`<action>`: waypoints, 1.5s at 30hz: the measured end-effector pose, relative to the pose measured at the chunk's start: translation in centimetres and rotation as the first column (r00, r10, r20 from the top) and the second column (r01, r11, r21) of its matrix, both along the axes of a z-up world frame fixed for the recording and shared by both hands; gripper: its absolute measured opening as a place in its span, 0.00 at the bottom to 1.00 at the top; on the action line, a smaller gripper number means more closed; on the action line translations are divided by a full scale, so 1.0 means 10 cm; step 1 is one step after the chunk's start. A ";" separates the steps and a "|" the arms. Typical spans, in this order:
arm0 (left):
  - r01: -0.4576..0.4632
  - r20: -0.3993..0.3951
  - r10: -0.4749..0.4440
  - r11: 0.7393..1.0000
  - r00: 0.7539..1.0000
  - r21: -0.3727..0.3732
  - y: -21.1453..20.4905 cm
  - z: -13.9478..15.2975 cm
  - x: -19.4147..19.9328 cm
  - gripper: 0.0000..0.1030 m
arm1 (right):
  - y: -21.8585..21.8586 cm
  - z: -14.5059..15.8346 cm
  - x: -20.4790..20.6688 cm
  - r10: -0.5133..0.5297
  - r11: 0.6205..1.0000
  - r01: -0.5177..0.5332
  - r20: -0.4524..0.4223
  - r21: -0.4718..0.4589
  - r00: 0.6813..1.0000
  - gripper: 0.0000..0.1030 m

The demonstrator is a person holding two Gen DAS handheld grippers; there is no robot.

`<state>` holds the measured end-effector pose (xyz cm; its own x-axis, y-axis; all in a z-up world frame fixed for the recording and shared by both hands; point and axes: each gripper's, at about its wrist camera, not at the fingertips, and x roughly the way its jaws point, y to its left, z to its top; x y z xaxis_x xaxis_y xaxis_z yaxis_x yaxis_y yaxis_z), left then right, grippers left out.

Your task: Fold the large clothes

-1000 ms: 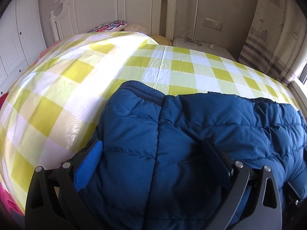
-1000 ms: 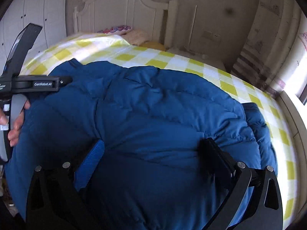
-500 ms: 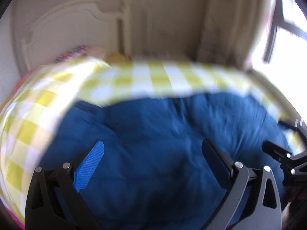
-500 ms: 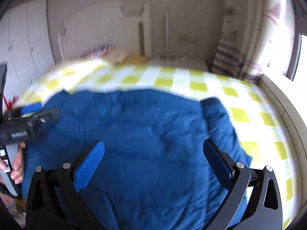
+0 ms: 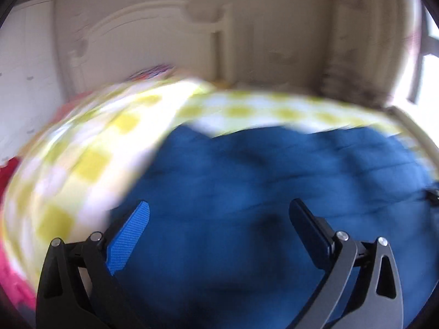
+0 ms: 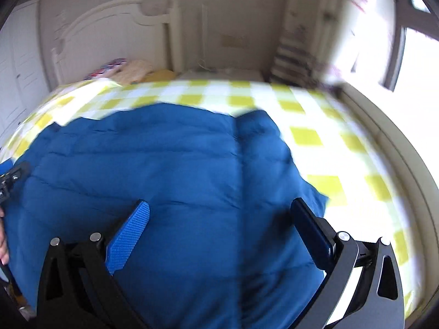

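The blue padded coat lies spread across the yellow-checked bedspread, its bulk toward the near left of the bed. To fold it well, I judge each gripper should seize a near corner and carry it straight over toward the far side, keeping the edge level (puffy filling tends to spring back). The right gripper hovers over the coat, fingers wide apart, empty; the left gripper likewise, spread and holding nothing, its view blurred.

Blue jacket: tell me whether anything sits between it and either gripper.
Nothing visible does. The blue jacket lies spread on the checked bedspread, directly ahead of the open right gripper and the open left gripper, its top bare.
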<state>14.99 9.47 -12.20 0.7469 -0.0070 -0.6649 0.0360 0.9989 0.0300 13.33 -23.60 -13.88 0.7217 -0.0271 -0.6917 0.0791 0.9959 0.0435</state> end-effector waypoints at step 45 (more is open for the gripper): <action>0.111 -0.010 -0.112 0.989 0.994 -0.102 0.41 -0.20 -0.34 0.98 | 0.05 -0.22 -0.47 0.128 0.991 -0.128 -0.001 0.024 0.992 0.96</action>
